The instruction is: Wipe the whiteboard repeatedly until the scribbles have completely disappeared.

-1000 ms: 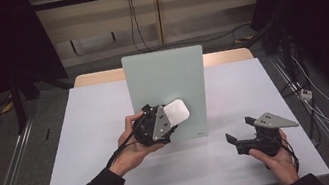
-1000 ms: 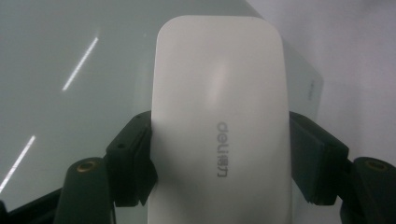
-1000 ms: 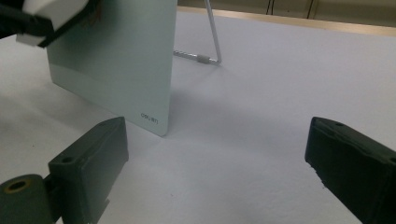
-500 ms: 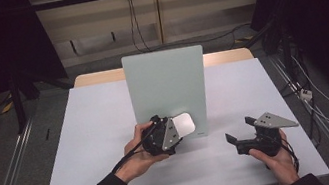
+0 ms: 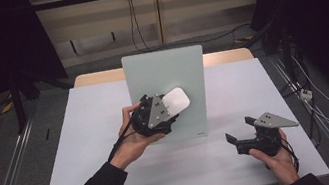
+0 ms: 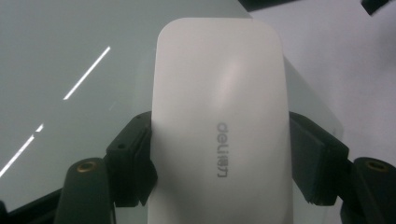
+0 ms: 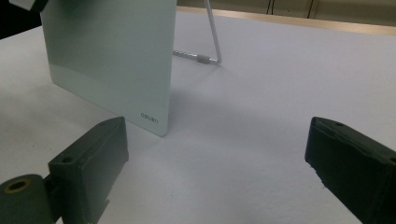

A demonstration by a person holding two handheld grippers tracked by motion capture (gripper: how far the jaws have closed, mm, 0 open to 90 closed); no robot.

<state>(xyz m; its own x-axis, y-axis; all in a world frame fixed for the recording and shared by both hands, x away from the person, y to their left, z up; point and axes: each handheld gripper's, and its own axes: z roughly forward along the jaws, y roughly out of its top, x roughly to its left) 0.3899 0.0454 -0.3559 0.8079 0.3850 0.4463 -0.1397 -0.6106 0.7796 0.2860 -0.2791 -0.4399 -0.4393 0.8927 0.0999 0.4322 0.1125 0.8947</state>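
The white eraser is pinched between the jaws of the left claw and held against the face of the upright glass board on the worktop. Wiping appears to be under way, with the lower board face probably left. The right claw is rested near the board's corner, jaws spread and empty.

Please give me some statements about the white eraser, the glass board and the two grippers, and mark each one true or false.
1. The left gripper is shut on the white eraser. True.
2. The glass board lies flat on the table. False: it stands upright on a wire stand.
3. The right gripper holds a marker. False: its jaws are open and empty.
4. The eraser is in front of the board's face. True.
5. The right gripper rests low to the board's right. True.
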